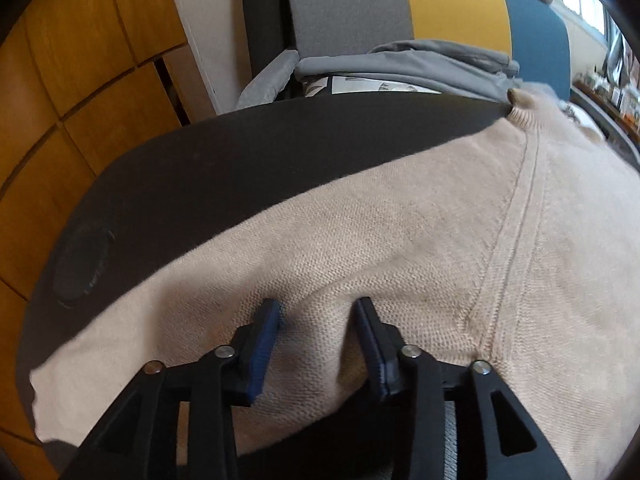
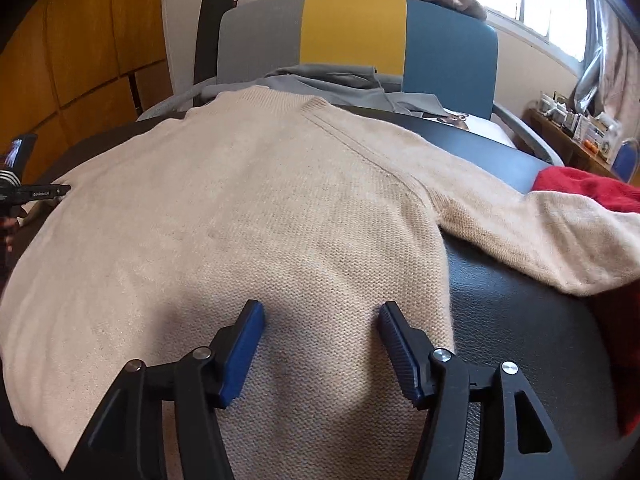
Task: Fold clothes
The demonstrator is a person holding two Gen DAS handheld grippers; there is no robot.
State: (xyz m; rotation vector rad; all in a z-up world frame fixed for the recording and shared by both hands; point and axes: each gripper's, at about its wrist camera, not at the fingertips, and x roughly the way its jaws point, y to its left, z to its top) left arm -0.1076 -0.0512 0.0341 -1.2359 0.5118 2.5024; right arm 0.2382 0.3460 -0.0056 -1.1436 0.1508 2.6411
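Note:
A beige knit sweater [image 2: 248,208] lies spread flat on a dark table [image 2: 520,312], collar toward the far side. Its right sleeve [image 2: 540,232] stretches out to the right. In the left wrist view the sweater [image 1: 400,240] fills the lower right, its left sleeve running to the lower left. My left gripper [image 1: 318,312] is open, its blue pads just above the sweater's lower body, a raised ridge of fabric between them. My right gripper [image 2: 320,316] is open over the sweater's lower right part near its side edge. The left gripper also shows at the far left of the right wrist view [image 2: 24,192].
A red garment [image 2: 592,192] lies at the table's right side, partly under the sleeve end. A chair with a grey, yellow and blue back [image 2: 356,36] stands behind the table, holding grey clothes [image 2: 340,80]. Wooden cabinets [image 1: 80,80] are on the left. Bare dark table [image 1: 240,152] shows left of the sweater.

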